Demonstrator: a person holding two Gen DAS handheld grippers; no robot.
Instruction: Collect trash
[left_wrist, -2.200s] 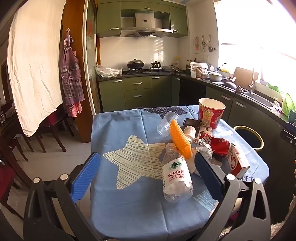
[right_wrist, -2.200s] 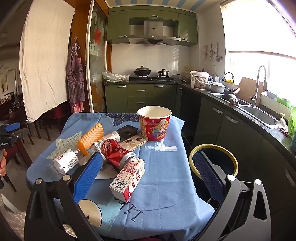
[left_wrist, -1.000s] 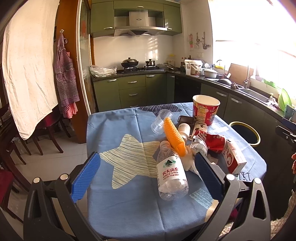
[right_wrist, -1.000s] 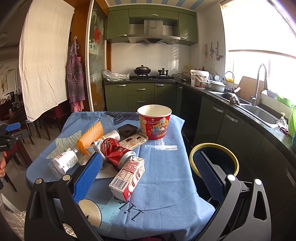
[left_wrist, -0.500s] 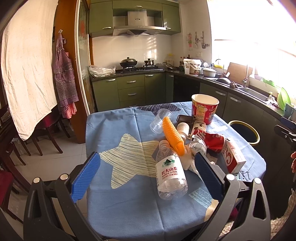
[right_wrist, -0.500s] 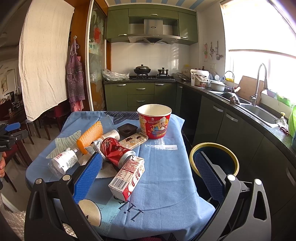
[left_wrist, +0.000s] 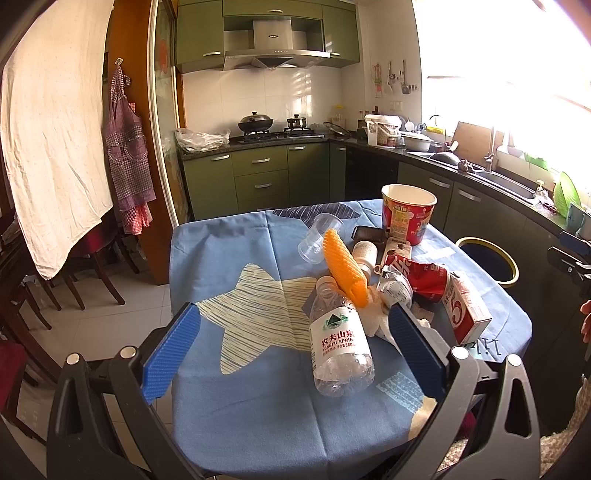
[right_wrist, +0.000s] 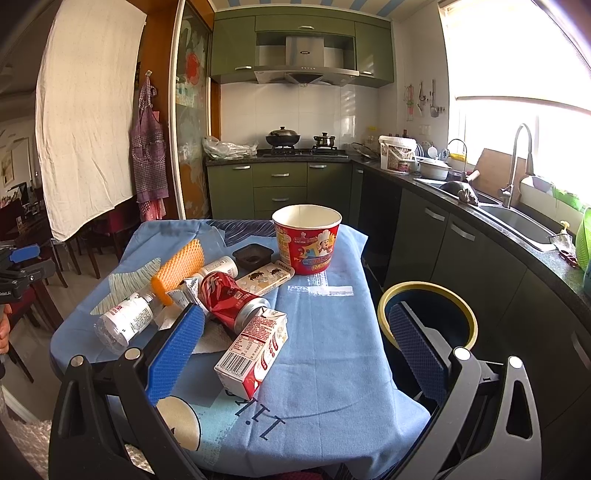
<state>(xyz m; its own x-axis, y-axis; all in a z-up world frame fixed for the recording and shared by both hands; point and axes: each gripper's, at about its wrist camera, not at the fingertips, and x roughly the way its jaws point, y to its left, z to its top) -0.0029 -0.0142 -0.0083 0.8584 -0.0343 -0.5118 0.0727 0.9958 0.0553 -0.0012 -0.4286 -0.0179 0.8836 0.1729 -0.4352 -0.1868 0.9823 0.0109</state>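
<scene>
Jaws stand wide on both grippers, and neither holds anything. The left gripper (left_wrist: 293, 349) hangs over the near edge of the bench (left_wrist: 221, 266), which is draped in a blue cloth with a pale star; its right pad sits in front of a crumpled white tissue (left_wrist: 373, 319). The trash lies heaped on the bench's right half: a clear water bottle (left_wrist: 340, 343) on its side nearest this gripper, an orange foam net sleeve (left_wrist: 345, 267) leaning across its neck, a clear plastic cup (left_wrist: 319, 238) tipped over behind, a crushed red can (left_wrist: 421, 275), a milk carton (left_wrist: 465, 306) lying at the right edge, and a red paper noodle bucket (left_wrist: 408, 214) upright at the far side. A small black tray (right_wrist: 253, 255) and a flat snack box (right_wrist: 264, 278) lie near the bucket; what the tray contains is probably nothing, though the view is too small to tell. The right gripper (right_wrist: 295, 350) hovers over the bench's near right corner, its left pad beside the carton, its right pad in front of the yellow-rimmed trash bin (right_wrist: 424, 290) standing just off the bench.
</scene>
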